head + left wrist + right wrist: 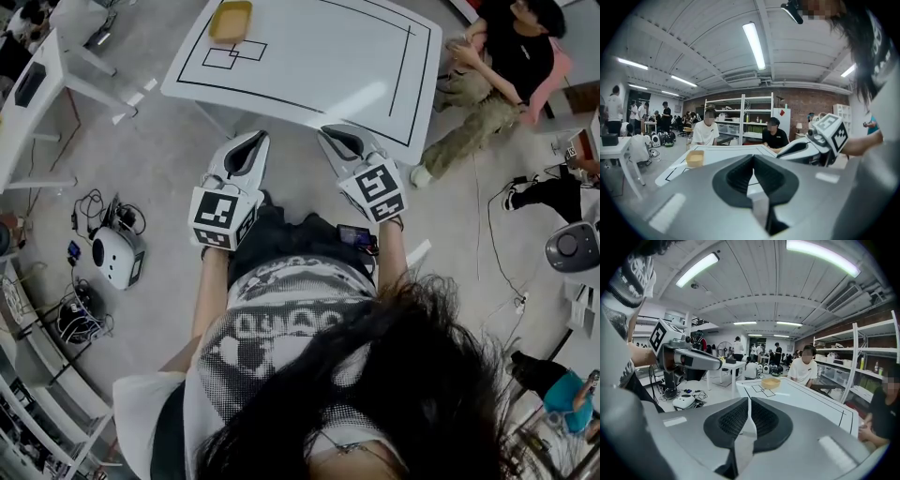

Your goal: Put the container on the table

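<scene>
A shallow yellow container (pixel 231 21) rests on the far left corner of the white table (pixel 309 84), beside small black outlined squares. Both grippers hover in front of my body, short of the table's near edge and far from the container. My left gripper (pixel 251 141) has its jaws shut with nothing between them, and my right gripper (pixel 336 136) is shut and empty too. The left gripper view shows its own jaws (pixel 753 159) closed, the container (pixel 695 158) beyond on the table (pixel 722 154), and the right gripper (pixel 806 147) alongside. In the right gripper view the container (pixel 770 383) sits far ahead of the closed jaws (pixel 749 401).
A person (pixel 497 66) sits at the table's right side, and two seated people (pixel 705 131) show behind it. A white device (pixel 117 258) with cables lies on the floor at my left. Another white table (pixel 37 84) stands further left. Shelving (pixel 740 117) lines the brick wall.
</scene>
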`<state>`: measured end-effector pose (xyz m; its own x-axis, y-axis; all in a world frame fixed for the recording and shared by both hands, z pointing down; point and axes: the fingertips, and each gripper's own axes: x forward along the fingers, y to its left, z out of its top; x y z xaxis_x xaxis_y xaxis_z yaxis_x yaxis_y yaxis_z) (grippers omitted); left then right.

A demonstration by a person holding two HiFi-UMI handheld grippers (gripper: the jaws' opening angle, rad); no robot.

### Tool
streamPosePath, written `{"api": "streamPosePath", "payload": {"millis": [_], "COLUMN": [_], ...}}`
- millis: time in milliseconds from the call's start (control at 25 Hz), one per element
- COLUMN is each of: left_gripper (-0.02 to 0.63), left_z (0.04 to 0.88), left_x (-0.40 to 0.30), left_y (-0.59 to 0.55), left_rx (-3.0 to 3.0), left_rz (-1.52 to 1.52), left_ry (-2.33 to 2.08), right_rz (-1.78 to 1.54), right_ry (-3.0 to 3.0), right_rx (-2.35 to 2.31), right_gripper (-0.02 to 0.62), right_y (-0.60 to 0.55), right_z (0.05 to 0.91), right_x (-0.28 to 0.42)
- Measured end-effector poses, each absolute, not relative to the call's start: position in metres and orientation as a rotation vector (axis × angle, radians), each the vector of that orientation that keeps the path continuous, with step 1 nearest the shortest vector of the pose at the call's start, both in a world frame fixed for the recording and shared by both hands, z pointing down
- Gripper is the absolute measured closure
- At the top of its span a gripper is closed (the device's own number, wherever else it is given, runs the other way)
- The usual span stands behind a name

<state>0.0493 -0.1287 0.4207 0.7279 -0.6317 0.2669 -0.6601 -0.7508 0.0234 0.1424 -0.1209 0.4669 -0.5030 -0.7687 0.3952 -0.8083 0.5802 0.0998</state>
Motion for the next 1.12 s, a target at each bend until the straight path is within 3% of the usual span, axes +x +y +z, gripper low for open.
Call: {"api": "streamPosePath", "payload": {"millis": [1120], "left_gripper": [0.606], "left_z": [0.441], "left_x": [0.091], "left_y": [-0.088], "left_rx": [2.822], "left_rz": [0.406], "left_ry": [-1.027], "right_rz": [0.109], "right_ry": [-2.405], "right_rx": [1.259], "right_gripper": [0.594], "right_y": [-0.078], "right_z": [0.483], "right_x": [0.181]}}
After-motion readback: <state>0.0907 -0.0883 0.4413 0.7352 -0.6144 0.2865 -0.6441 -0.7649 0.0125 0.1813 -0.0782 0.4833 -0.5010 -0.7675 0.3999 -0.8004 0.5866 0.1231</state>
